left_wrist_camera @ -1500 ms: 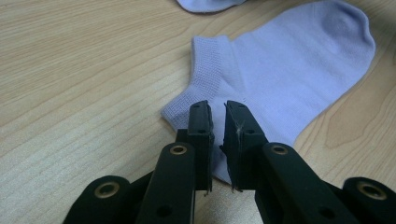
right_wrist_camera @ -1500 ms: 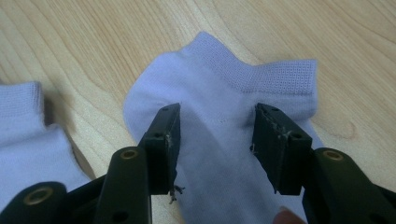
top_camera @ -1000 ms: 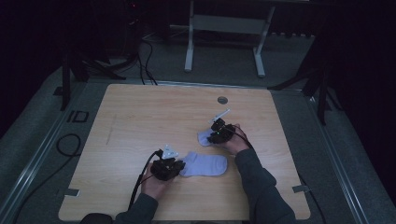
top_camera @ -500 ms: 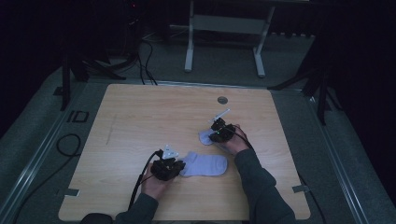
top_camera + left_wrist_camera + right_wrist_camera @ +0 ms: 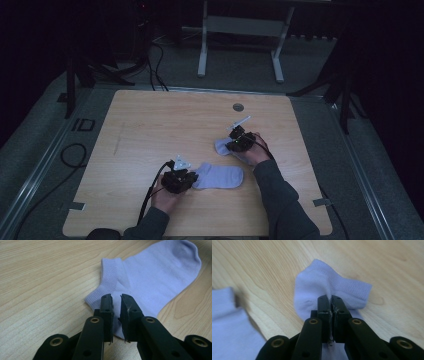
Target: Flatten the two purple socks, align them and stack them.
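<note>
Matt, fine-knit lilac cloth socks (image 5: 160, 277) (image 5: 322, 287) lie on a smooth, wood-grained counter (image 5: 165, 125); the jaws look like matt black plastic.

I am looking for anything readable, and only one marking is showing: the letters "ID" (image 5: 83, 125), standing dark on the grey floor strip just off the table's (image 5: 150, 115) far left corner (they are reading sideways from where I am sitting, and dimly at that). Nothing is printed on the tabletop wood. The gripper views are giving me no brand, number or label, and nothing legible is showing on the dark stands at the far side.
</note>
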The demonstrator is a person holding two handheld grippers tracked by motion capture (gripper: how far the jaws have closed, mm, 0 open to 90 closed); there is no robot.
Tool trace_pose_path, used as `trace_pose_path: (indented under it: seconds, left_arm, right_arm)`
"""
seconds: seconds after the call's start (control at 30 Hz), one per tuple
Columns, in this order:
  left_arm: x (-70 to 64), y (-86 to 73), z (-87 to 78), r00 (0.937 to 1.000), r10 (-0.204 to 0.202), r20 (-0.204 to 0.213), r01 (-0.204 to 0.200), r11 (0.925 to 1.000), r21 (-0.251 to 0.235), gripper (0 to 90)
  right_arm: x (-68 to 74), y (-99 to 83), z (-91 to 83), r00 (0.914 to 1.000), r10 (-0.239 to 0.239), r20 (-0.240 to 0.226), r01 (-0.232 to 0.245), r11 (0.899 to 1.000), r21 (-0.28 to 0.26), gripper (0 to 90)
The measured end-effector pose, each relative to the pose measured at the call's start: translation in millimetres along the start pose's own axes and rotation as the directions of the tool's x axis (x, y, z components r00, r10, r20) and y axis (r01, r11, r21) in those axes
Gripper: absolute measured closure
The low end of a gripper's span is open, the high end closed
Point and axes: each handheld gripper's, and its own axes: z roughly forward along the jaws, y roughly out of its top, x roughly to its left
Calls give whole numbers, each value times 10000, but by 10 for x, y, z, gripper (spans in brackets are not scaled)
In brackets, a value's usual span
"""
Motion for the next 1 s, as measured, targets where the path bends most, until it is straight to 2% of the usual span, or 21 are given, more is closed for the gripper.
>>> trace_pose_path:
  seconds: [0.07,0.1,0.3,0.57,0.77,0.87,1.0]
  left_arm:
    - [0,0,0,10000,0,0,0,10000,0,800]
    - [2,0,4,10000,0,-16,0,10000,3,800]
    - [4,1,-6,10000,-5,-40,5,10000,-19,801]
    - [5,1,-7,10000,-13,-55,13,10000,-20,804]
    - [0,-1,0,10000,11,-48,-11,10000,6,805]
    - [0,-1,1,10000,21,-52,-21,10000,8,806]
    - [1,-1,-1,10000,33,-54,-33,10000,2,805]
  right_arm:
    - [-12,-2,-35,10000,60,-33,-60,9999,-135,869]
    - [-33,-3,-112,9999,127,-97,-131,9993,-350,869]
    - [-33,-30,-270,9995,207,-222,-222,9974,-682,869]
    - [7,-108,-547,9996,66,-260,-100,9915,-1301,869]
    - [64,-130,-813,9988,-137,-468,37,9781,-2080,868]
    - [100,-129,-890,9985,-290,-455,180,9738,-2269,869]
    - [208,-116,-1054,9964,-684,-506,519,9597,-2762,868]
